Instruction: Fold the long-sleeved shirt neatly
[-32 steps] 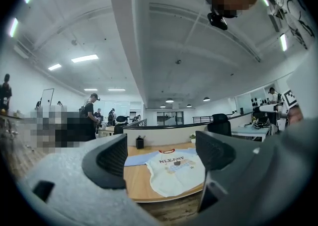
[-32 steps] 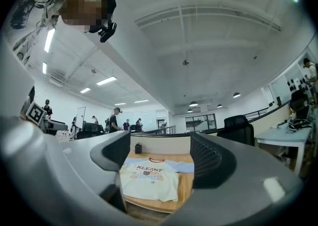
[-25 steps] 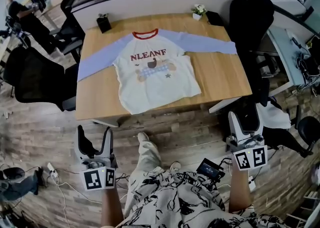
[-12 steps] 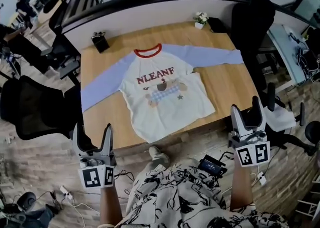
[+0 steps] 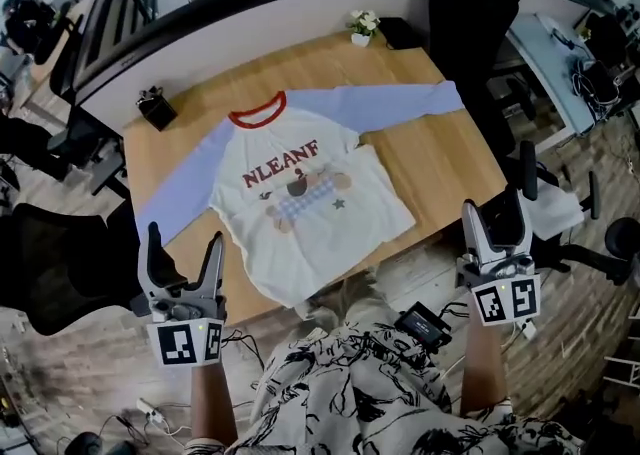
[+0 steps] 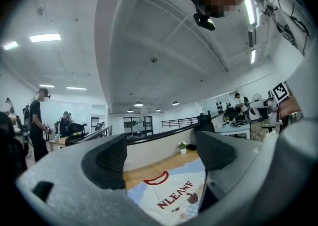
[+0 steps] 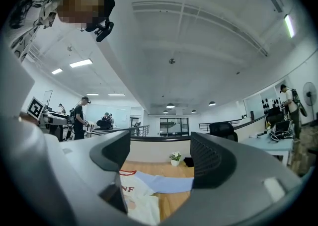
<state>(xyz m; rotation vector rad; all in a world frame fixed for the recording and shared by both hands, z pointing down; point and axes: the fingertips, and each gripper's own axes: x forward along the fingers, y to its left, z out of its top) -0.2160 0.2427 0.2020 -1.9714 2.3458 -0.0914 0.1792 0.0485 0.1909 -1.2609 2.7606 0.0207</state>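
A long-sleeved shirt point(image 5: 300, 198) lies spread flat on the wooden table point(image 5: 440, 158), white body with a red collar, "NLEANF" print and light blue sleeves stretched out to both sides. It also shows in the left gripper view as the shirt point(image 6: 169, 195) and in the right gripper view as the shirt point(image 7: 149, 190). My left gripper point(image 5: 183, 255) is open and held off the table's near left edge. My right gripper point(image 5: 498, 221) is open off the near right corner. Both hold nothing.
A small potted plant point(image 5: 360, 25), a black pouch point(image 5: 400, 31) and a dark holder point(image 5: 156, 108) stand at the table's far edge. Black office chairs point(image 5: 55, 258) flank the table, another chair point(image 5: 480, 23) at the far right. Cables and a power strip point(image 5: 425, 325) lie on the floor.
The view has shifted closer to the table and to the left. Both grippers have risen toward the table's near edge, still open and empty. The shirt has not moved.
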